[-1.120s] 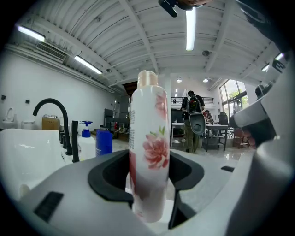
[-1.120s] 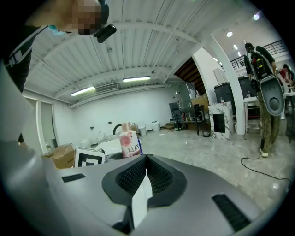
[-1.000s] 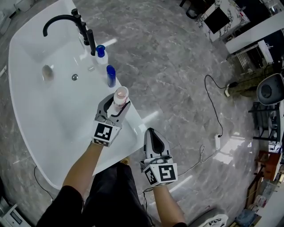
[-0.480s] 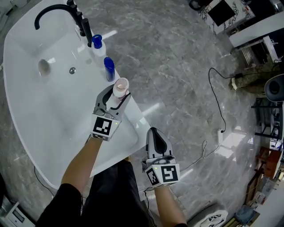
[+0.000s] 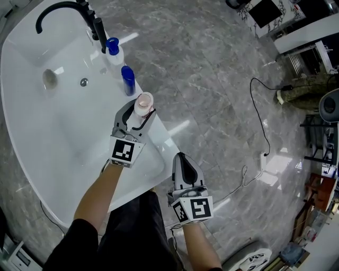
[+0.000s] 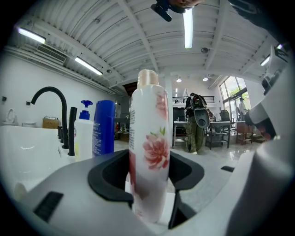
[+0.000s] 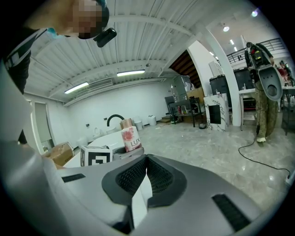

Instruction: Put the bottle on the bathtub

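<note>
A white bottle (image 5: pixel 143 103) with pink flowers and a pale cap stands upright in my left gripper (image 5: pixel 139 114), which is shut on it. It is over the right rim of the white bathtub (image 5: pixel 157 142); whether its base touches the rim is hidden. In the left gripper view the bottle (image 6: pixel 148 147) fills the gap between the black pads. From the right gripper view the bottle (image 7: pixel 130 137) shows at the left. My right gripper (image 5: pixel 183 165) hangs shut and empty over the floor, beside the tub.
A blue bottle (image 5: pixel 127 79) and a white pump bottle (image 5: pixel 112 50) stand on the rim farther along, near the black faucet (image 5: pixel 58 9). The drain (image 5: pixel 83 82) lies inside the tub. A black cable (image 5: pixel 259 122) runs over the grey marble floor at the right.
The head view has drifted a little, so the tub sits higher and more to the left in the picture. Both grippers hold nearly the same places, the left still shut on the bottle.
</note>
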`<action>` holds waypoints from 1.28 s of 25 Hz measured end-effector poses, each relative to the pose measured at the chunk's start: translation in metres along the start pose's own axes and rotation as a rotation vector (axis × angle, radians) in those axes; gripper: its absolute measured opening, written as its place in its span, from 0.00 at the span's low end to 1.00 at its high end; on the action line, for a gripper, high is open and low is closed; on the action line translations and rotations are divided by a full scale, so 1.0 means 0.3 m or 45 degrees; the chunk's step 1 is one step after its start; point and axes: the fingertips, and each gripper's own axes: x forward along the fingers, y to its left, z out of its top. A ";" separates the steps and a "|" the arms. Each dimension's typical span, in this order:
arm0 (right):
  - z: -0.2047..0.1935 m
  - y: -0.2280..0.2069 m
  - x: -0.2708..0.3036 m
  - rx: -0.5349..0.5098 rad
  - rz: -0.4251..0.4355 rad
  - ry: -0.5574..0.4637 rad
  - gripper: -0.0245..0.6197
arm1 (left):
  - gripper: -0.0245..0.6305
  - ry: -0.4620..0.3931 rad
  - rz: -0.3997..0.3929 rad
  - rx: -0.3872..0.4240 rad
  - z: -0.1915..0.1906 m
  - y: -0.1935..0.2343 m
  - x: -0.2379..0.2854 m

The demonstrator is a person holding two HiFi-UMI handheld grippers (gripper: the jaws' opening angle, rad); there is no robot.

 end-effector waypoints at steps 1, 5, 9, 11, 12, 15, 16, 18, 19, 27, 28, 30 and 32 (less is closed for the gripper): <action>-0.003 -0.004 0.002 0.002 -0.003 0.000 0.07 | 0.40 -0.002 0.003 0.004 -0.003 0.000 0.000; -0.023 -0.020 0.007 0.017 -0.013 0.008 0.07 | 0.40 -0.020 0.014 0.014 -0.015 -0.006 0.001; -0.036 -0.019 0.003 0.024 -0.010 0.020 0.07 | 0.40 -0.013 0.022 0.001 -0.021 -0.009 -0.004; -0.036 -0.018 0.004 0.027 -0.009 0.022 0.07 | 0.40 -0.001 0.024 -0.007 -0.022 -0.010 -0.001; -0.032 -0.017 0.004 0.028 -0.008 0.023 0.07 | 0.40 -0.002 0.022 0.005 -0.017 -0.011 0.002; -0.007 -0.008 0.005 0.024 -0.003 0.014 0.07 | 0.41 -0.010 0.015 0.052 0.007 -0.012 0.004; 0.003 -0.006 0.004 0.023 -0.002 0.010 0.07 | 0.41 -0.007 0.016 0.054 0.015 -0.013 0.000; 0.019 -0.003 0.001 0.020 0.002 0.001 0.07 | 0.41 0.000 0.018 0.054 0.027 -0.020 -0.017; 0.024 -0.002 -0.003 0.017 0.004 -0.001 0.07 | 0.41 0.004 0.017 0.054 0.030 -0.025 -0.030; 0.100 0.025 -0.060 -0.005 0.011 -0.014 0.07 | 0.41 0.050 0.023 0.021 0.107 -0.066 -0.174; 0.111 0.030 -0.071 -0.007 0.012 -0.014 0.07 | 0.41 0.059 0.022 0.016 0.120 -0.073 -0.196; 0.133 0.045 -0.093 -0.011 0.014 -0.015 0.07 | 0.41 0.074 0.018 0.013 0.150 -0.087 -0.243; 0.161 0.060 -0.117 -0.012 0.014 -0.021 0.07 | 0.41 0.087 0.016 0.019 0.187 -0.098 -0.287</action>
